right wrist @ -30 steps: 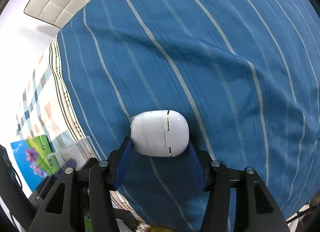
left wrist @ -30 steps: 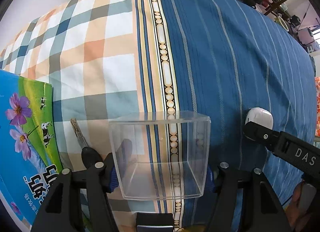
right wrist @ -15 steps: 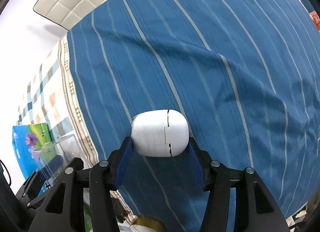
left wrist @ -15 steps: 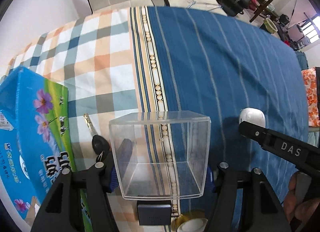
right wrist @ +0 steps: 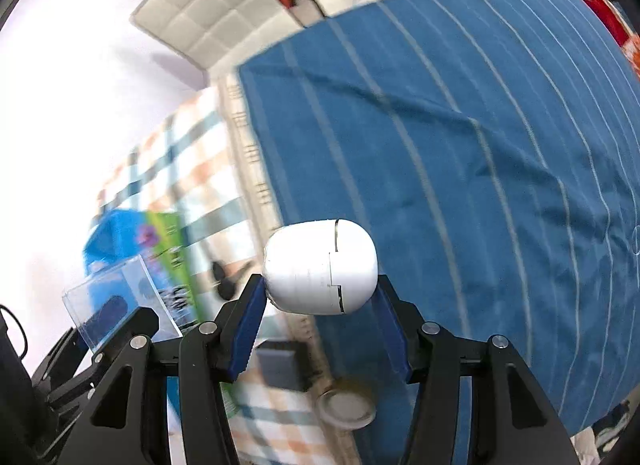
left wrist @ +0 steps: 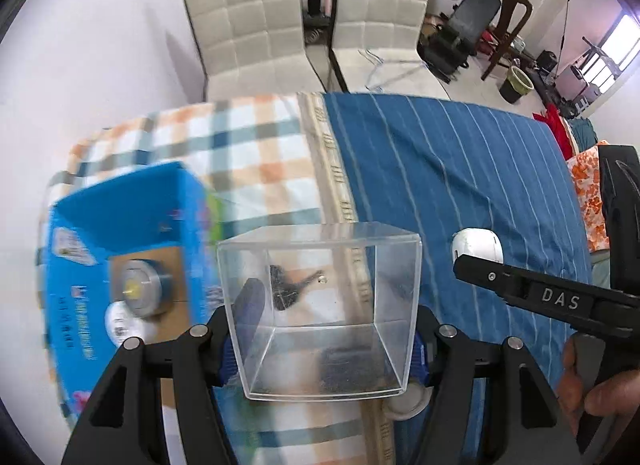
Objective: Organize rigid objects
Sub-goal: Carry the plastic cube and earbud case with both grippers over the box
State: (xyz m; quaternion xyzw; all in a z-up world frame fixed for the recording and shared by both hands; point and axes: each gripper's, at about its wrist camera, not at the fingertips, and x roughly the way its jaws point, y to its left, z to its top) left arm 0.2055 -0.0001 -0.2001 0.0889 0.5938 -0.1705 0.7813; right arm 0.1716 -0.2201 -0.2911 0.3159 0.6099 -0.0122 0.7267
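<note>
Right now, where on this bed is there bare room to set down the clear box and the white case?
The blue striped half is bare from the patterned band to the far edge. The plaid half is free only toward the chairs. Crowded: around the blue carton, the key, the dark block and the round lid.

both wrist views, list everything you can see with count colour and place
clear box: 1, transparent, held in left hand-held gripper
white case: 1, white, held in right hand-held gripper
key: 1, black head, on the checked cloth, seen through the clear box
carton: 1, blue, open, left on the table
tape roll: 1, blue-rimmed, inside the carton
round lid: 1, pale, near table edge
dark block: 1, grey, beside the round lid
chairs: 2, cream, behind the table
hand: 1, on the right gripper's handle
</note>
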